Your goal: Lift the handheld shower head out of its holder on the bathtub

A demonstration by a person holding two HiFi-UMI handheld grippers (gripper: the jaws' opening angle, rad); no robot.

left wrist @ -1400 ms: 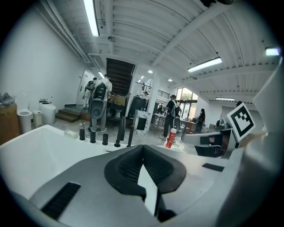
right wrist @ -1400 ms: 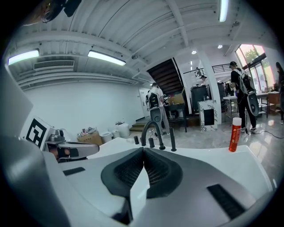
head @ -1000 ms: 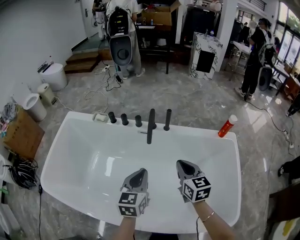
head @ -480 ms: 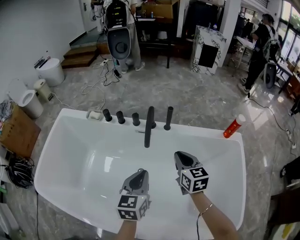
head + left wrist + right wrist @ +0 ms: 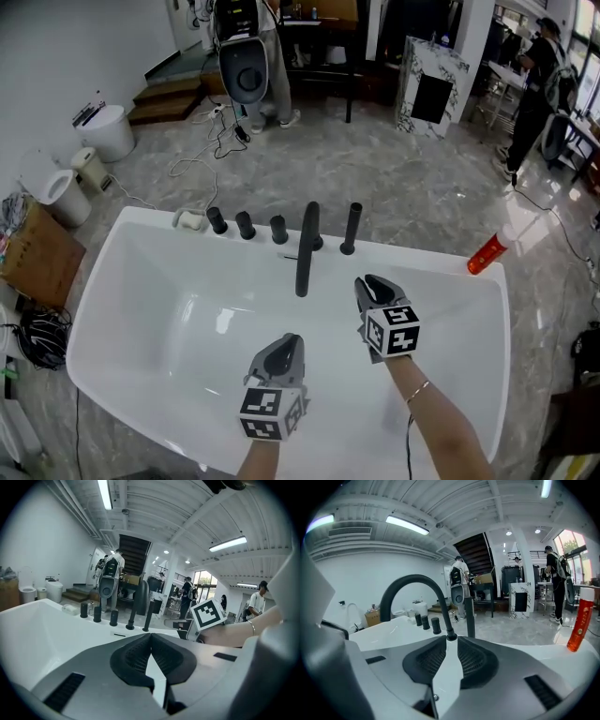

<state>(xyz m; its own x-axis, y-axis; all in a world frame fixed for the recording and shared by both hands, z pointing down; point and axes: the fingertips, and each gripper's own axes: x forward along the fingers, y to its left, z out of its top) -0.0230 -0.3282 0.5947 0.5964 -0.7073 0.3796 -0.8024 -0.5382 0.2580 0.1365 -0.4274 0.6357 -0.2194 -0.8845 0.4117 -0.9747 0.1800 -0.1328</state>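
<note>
The handheld shower head (image 5: 352, 226) is a slim black rod that stands upright in its holder on the bathtub's far rim (image 5: 422, 255), just right of the curved black spout (image 5: 307, 246). My right gripper (image 5: 373, 282) hovers over the tub a little short of the rod. In the right gripper view the rod (image 5: 469, 616) rises straight ahead, beyond the fingertips. This gripper (image 5: 451, 643) is opening, with a narrow gap and nothing between its pads. My left gripper (image 5: 288, 343) hangs lower over the tub's middle. Its pads (image 5: 136, 656) meet at the tip and hold nothing.
Three black knobs (image 5: 245, 225) stand left of the spout. A red bottle (image 5: 487, 253) lies on the rim at the right. Toilets and a cardboard box (image 5: 37, 258) stand left of the tub. People stand on the marble floor beyond.
Both grippers have moved forward over the tub toward the taps. The right one has gone further and now sits close below the shower head.
</note>
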